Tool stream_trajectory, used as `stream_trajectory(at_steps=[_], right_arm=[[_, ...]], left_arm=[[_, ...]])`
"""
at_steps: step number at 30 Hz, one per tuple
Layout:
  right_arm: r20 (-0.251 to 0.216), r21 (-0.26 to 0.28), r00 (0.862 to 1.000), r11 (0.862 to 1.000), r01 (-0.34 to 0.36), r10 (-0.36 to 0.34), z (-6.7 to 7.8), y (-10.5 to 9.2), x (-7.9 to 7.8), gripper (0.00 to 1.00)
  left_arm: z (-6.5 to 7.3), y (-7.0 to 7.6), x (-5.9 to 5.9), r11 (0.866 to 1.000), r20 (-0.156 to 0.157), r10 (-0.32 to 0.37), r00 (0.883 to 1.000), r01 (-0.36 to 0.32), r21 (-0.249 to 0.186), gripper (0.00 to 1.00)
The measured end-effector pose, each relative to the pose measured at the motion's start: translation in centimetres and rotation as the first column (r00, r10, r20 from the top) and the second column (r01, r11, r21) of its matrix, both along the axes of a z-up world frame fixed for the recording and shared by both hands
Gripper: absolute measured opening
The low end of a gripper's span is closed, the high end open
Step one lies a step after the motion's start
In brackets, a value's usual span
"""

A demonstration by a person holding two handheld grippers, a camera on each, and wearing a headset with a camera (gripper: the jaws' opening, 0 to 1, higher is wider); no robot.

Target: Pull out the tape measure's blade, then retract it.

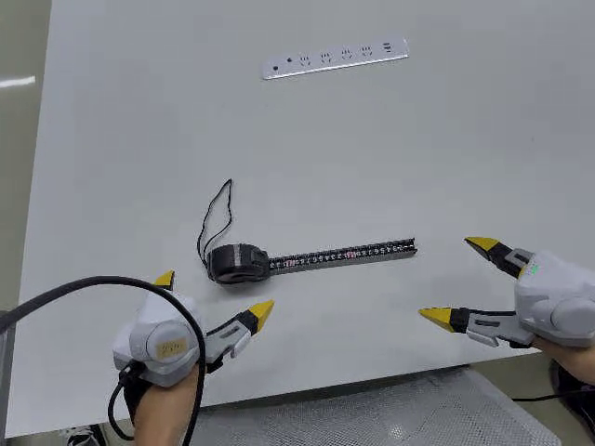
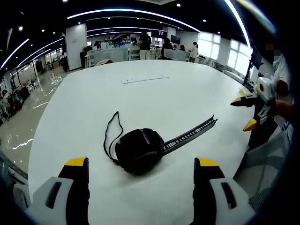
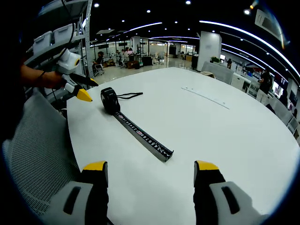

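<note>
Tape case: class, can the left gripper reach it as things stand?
Probably yes. The open left gripper faces the case across bare table, with nothing between them; the strap trails off behind the case.

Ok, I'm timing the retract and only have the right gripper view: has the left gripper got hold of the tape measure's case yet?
Observer: No. In the left gripper view the case lies on the table ahead of the left gripper, untouched.
Operator: Is it lined up, jaws ready?
Observer: Its jaws stand open, and in that view the case sits about midway between them.
</note>
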State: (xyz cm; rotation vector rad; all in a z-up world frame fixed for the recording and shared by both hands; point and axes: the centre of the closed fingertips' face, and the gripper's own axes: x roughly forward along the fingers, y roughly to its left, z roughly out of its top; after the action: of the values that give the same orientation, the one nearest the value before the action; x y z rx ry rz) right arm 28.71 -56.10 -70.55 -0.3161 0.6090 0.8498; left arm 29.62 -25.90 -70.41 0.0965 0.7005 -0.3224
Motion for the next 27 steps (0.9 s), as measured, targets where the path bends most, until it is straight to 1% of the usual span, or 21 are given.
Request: stream_trajectory(at_steps=[3,5,8,12,19,21,23,27], right_arm=[[0.011,-0.007,0.999,0.999,-0.032,0.032,-0.1,0.1,0.1,0.72],[0.017,-0.012,0.999,0.999,-0.052,0.052,-0.2,0.2,0.2,0.70],[0.019,-0.015,0.997,0.997,-0.078,0.078,-0.4,0.2,0.3,0.66],[0.024,-0.024,0.994,0.994,-0.104,0.105,-0.6,0.1,0.5,0.63],[0.028,-0.034,0.987,0.986,-0.160,0.161,-1.0,0.1,1.1,0.58],[0.026,-0.039,0.984,0.984,-0.175,0.176,-1.3,0.0,1.3,0.56],[0.030,-0.040,0.982,0.982,-0.187,0.188,-1.2,0.0,1.5,0.55],[0.027,-0.042,0.977,0.977,-0.209,0.210,-1.3,0.1,1.8,0.52]], left_arm=[[0.1,0.0,0.2,1.000,0.005,0.011,1.000,-0.011,0.000,0.91],[0.1,-0.1,0.4,1.000,0.001,0.014,1.000,-0.014,-0.002,0.90],[0.0,-0.3,0.7,1.000,-0.002,0.022,1.000,-0.022,-0.009,0.90],[0.0,-0.6,1.0,1.000,0.000,0.024,1.000,-0.024,-0.004,0.90],[-0.2,-0.9,1.3,0.999,-0.012,0.050,0.999,-0.050,-0.021,0.88],[-0.3,-1.1,1.3,0.998,-0.016,0.055,0.998,-0.055,-0.023,0.87],[-0.3,-1.1,1.3,0.998,-0.012,0.061,0.998,-0.062,-0.021,0.85],[-0.5,-1.1,1.4,0.997,-0.017,0.073,0.997,-0.074,-0.021,0.86]])
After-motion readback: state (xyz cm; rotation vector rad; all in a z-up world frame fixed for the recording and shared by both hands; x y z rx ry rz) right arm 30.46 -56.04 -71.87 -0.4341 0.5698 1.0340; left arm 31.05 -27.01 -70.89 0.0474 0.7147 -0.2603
